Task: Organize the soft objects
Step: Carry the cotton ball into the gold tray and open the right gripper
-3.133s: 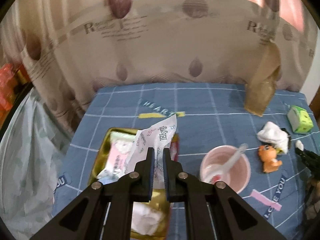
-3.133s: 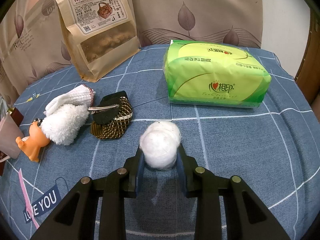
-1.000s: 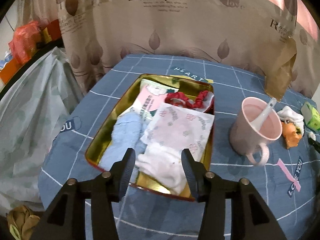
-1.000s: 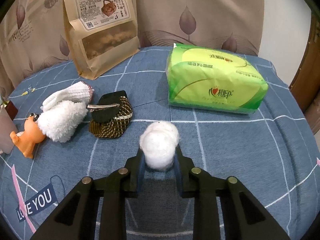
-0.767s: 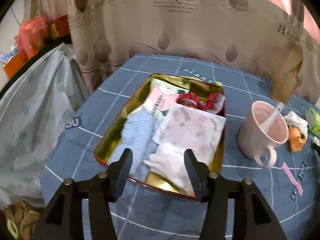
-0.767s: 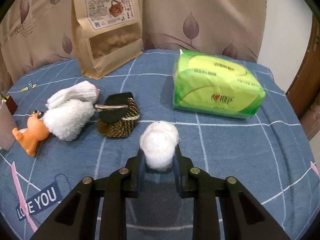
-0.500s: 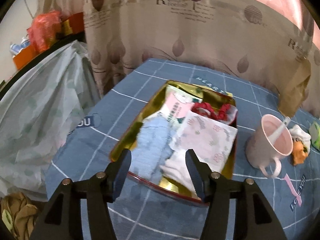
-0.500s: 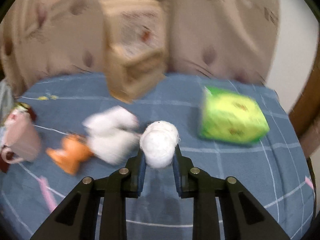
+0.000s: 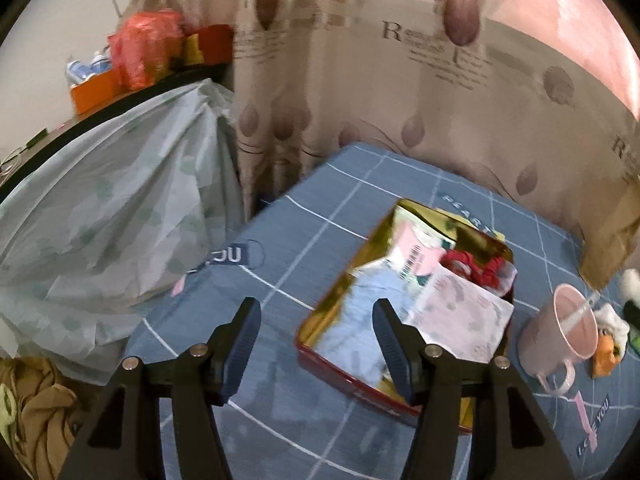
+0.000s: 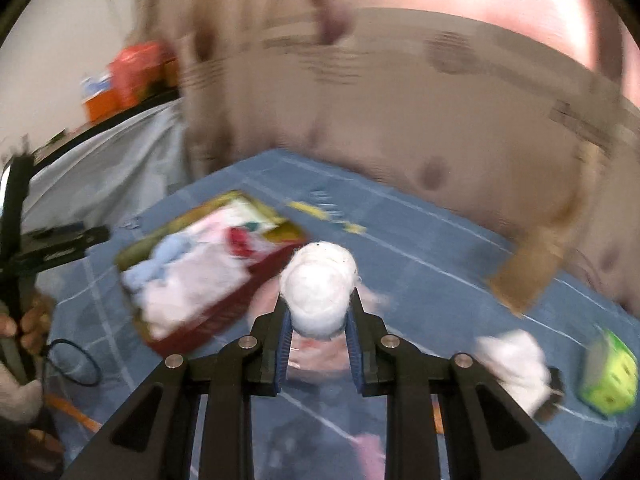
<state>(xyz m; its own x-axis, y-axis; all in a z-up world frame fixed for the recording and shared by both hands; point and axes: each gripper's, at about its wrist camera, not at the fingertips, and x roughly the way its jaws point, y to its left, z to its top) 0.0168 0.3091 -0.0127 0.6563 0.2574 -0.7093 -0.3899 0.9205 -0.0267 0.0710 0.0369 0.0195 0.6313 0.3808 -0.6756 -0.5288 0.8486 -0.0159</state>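
Gold tin [image 9: 344, 280] full of cloths; left tongs [image 9: 314, 334] spread empty, right tongs [image 10: 319, 330] clamping cotton ball [image 10: 318, 282].

White cotton ball [image 10: 318, 285], gold tin [image 9: 352, 276], blue checked tablecloth [image 9: 304, 248]

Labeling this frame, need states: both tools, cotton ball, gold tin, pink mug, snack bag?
left tool: open, jaws just widened, nothing between them
right tool: shut on the cotton ball
cotton ball: held off the table
gold tin: lidless, filled with soft items
pink mug: upright, spoon inside
snack bag: standing against the curtain
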